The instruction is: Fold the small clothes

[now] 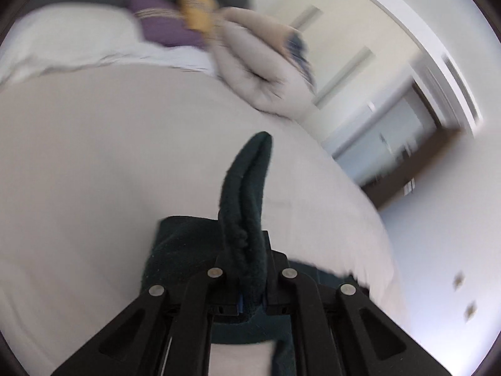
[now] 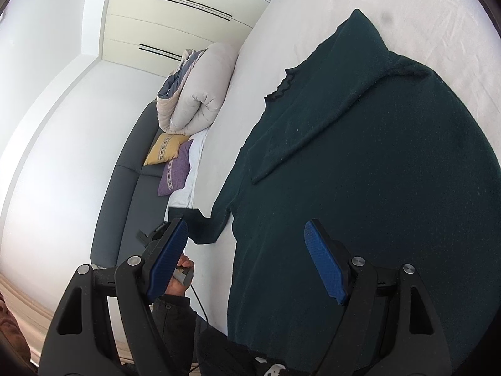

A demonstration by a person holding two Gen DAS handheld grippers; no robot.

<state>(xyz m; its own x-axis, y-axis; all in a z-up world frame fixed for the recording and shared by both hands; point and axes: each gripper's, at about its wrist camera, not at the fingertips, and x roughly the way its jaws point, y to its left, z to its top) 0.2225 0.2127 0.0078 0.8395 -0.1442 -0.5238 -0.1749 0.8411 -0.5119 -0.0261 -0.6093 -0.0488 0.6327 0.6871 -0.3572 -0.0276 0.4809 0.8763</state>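
A dark green sweater [image 2: 375, 172] lies spread on the white bed [image 2: 313, 15], one sleeve folded across its body. My left gripper [image 1: 245, 282] is shut on a fold of the sweater [image 1: 244, 188], which sticks up between its fingers above the bed [image 1: 109, 156]. In the right wrist view the left gripper [image 2: 162, 235] shows at the sweater's sleeve end, held by a hand. My right gripper [image 2: 247, 260] is open and empty, hovering over the sweater's lower part with its blue pads [image 2: 325, 266] wide apart.
A rolled beige duvet [image 2: 197, 94] sits at the head of the bed, with a yellow cushion [image 2: 166, 153] and a purple cushion [image 2: 175, 172] beside it. A dark grey headboard [image 2: 131, 188] and cream wardrobe doors [image 2: 175, 25] lie beyond.
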